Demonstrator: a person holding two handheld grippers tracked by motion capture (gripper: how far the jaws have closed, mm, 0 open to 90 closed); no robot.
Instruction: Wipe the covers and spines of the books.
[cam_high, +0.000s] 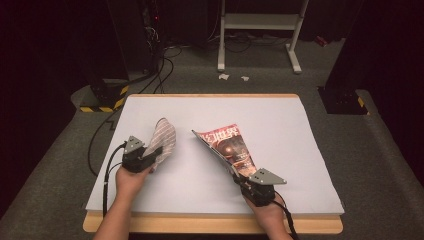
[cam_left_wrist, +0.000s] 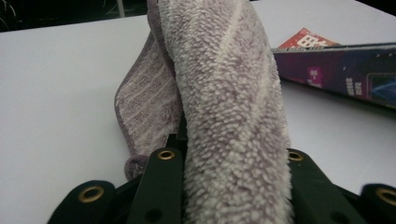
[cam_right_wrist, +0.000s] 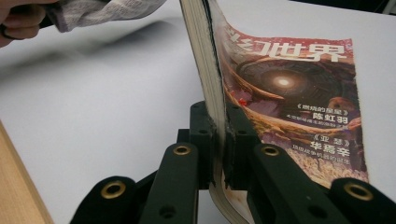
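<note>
One cloth (cam_left_wrist: 224, 102), striped and fluffy, clamped between the closed jaws of the left gripper (cam_high: 142, 156) and lifted off the tabletop (cam_high: 280, 115), rising ahead of the jaws. One magazine (cam_right_wrist: 289, 93), pinched at its lower edge by the closed jaws of the right gripper (cam_high: 252, 186), tilted up on edge, cover to the right of the jaws. Step in hand, judged: both things raised, cloth about to meet magazine. Next move: cloth brought across to the cover, magazine kept steady. Count: one cloth, one magazine, two grippers.
</note>
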